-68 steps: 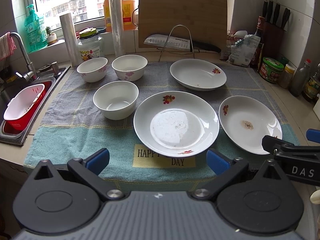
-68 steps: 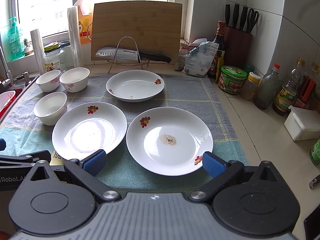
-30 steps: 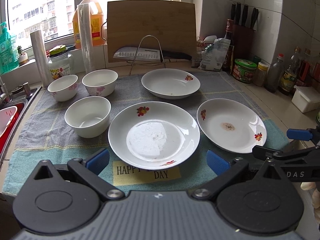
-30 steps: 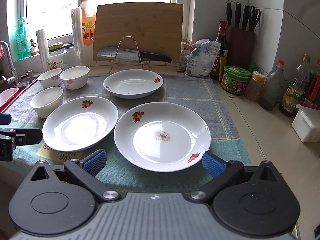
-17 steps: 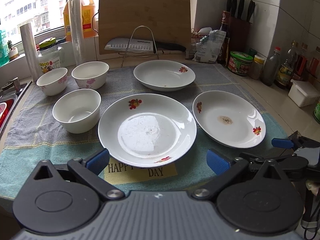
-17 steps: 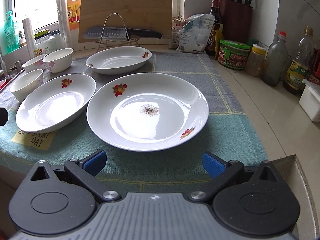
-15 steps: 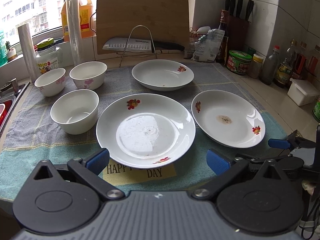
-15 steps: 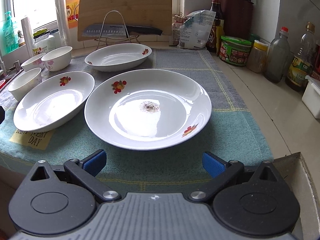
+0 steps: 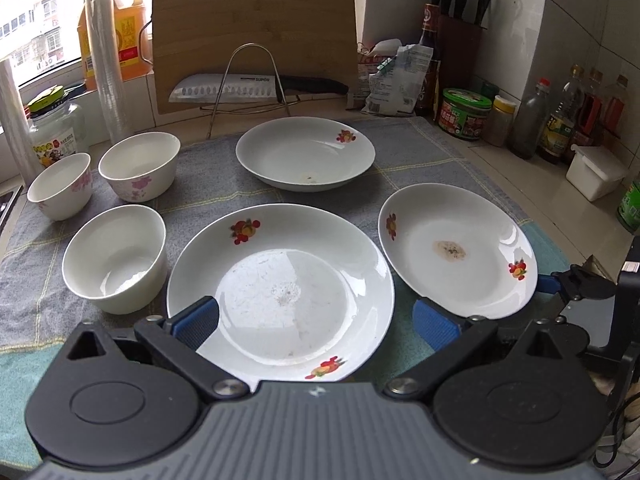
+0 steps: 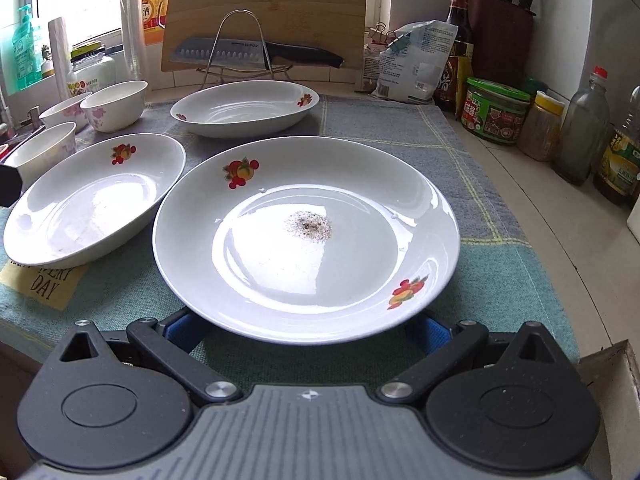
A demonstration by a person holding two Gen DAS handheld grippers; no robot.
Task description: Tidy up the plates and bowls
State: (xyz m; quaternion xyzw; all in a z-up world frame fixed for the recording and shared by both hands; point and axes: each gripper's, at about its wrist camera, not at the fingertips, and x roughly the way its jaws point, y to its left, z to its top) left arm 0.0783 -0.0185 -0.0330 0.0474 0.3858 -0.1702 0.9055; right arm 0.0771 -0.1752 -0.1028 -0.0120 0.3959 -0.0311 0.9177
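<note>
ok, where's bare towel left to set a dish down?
Bare towel between the far plate and green-lidded jar. Narrow strip right of the speckled plate. Crowded around the three bowls and middle plate.

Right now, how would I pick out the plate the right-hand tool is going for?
Start at the wooden cutting board against the back wall, then come forward over the towel to its front right corner. The plate there, nearest the jars, is the only one with a dark speckled stain at its centre.
</note>
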